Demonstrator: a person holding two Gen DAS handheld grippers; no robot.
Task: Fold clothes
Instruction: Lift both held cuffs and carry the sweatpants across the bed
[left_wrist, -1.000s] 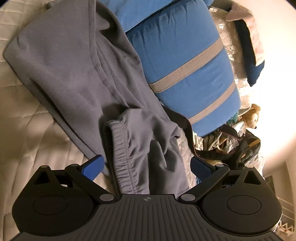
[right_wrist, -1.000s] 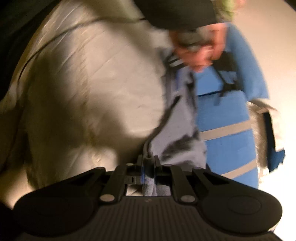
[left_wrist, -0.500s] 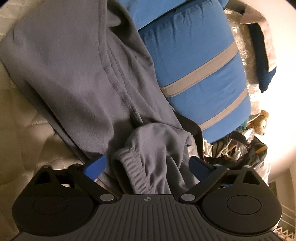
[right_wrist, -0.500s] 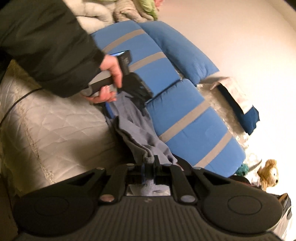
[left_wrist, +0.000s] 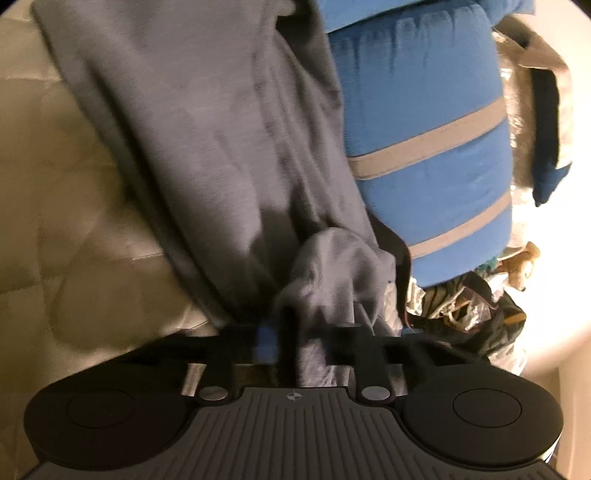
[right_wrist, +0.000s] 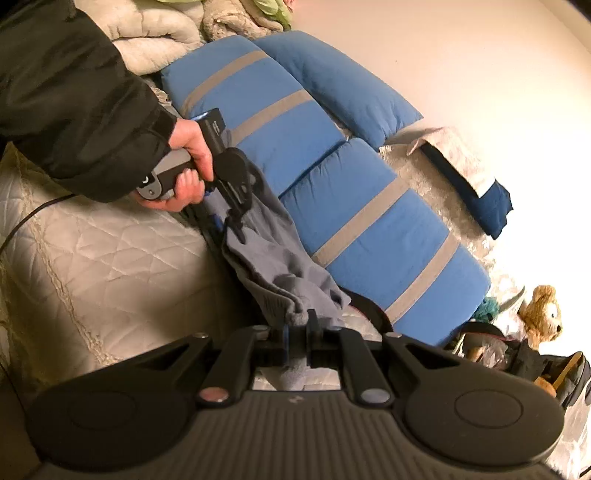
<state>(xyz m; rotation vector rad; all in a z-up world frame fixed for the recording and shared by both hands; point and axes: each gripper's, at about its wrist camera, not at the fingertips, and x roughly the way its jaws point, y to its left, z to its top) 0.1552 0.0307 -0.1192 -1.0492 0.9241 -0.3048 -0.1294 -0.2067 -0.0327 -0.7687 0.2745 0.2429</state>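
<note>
- My right gripper (right_wrist: 297, 338) is clamped on a bunched edge of the grey trousers (right_wrist: 280, 258), right at my jaws.
- My left gripper (left_wrist: 314, 343) has just been closing, cloth between its pads, pinching the ribbed hem.
- The trousers lie over the quilted mattress (left_wrist: 74, 258), against the blue cushion (left_wrist: 424, 129).
- Both ends look secured; next I'd lift and stretch them flat for folding.

Soft cloth against matt black plastic

The grey fleece-like garment (left_wrist: 229, 140) looked matt and soft; the cream quilted bedcover (right_wrist: 110, 258) had a faint sheen, the blue grey-striped cushion (right_wrist: 376, 236) was smooth cloth, the tan plush bear (right_wrist: 543, 314) fuzzy.
</note>
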